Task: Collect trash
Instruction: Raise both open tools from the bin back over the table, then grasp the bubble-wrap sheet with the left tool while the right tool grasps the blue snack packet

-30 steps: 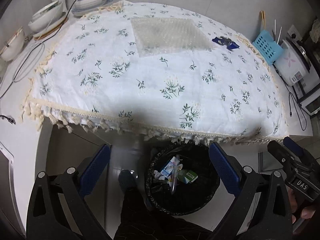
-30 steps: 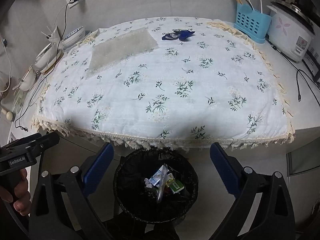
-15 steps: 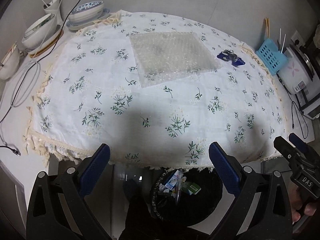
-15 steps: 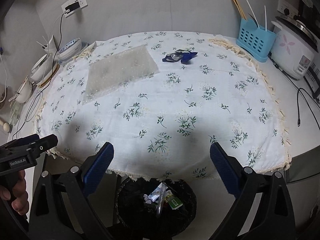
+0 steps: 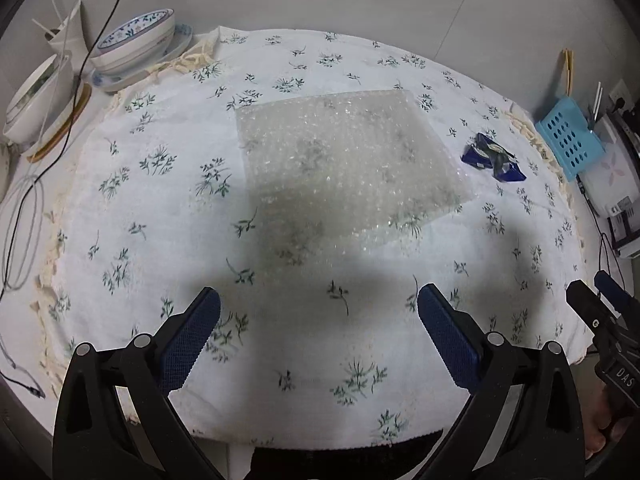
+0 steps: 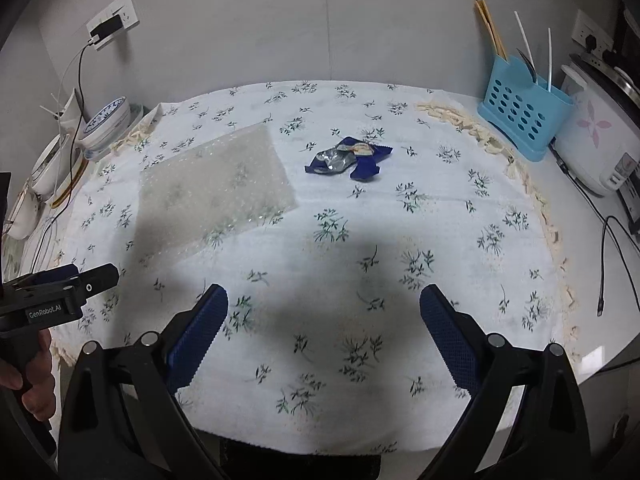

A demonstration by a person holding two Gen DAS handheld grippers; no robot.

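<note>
Both claws hang above the near edge of a table (image 6: 592,320) covered by a white floral tablecloth (image 6: 400,208) with a fringed border. The left claw (image 5: 319,322) is spread wide and carries nothing; its blue ribbed pads (image 5: 188,340) stand well apart over bare cloth. The right claw (image 6: 323,320) is likewise released and empty, its blue pads (image 6: 450,336) held wide.

A flat sheet of clear bubble wrap (image 5: 344,160) lies on the cloth straight ahead of the left claw, its near edge falling inside the shadow the claws cast. From the right claw the sheet (image 6: 216,188) sits ahead and to the left. A crumpled dark blue wrapper (image 6: 348,158) with a silvery inside lies ahead of the right claw, slightly beyond the sheet and apart from it; from the left claw it (image 5: 492,156) is far ahead to the right.

Beyond the cloth's left edge, stacked blue-patterned bowls (image 5: 132,44) rest on plates, with cables beside them. At the far right stand a light blue perforated utensil holder (image 6: 520,116) with chopsticks and, just beside it, a white rice cooker (image 6: 596,136). A hand (image 6: 34,384) grips the left tool's handle at the lower left of the right view.
</note>
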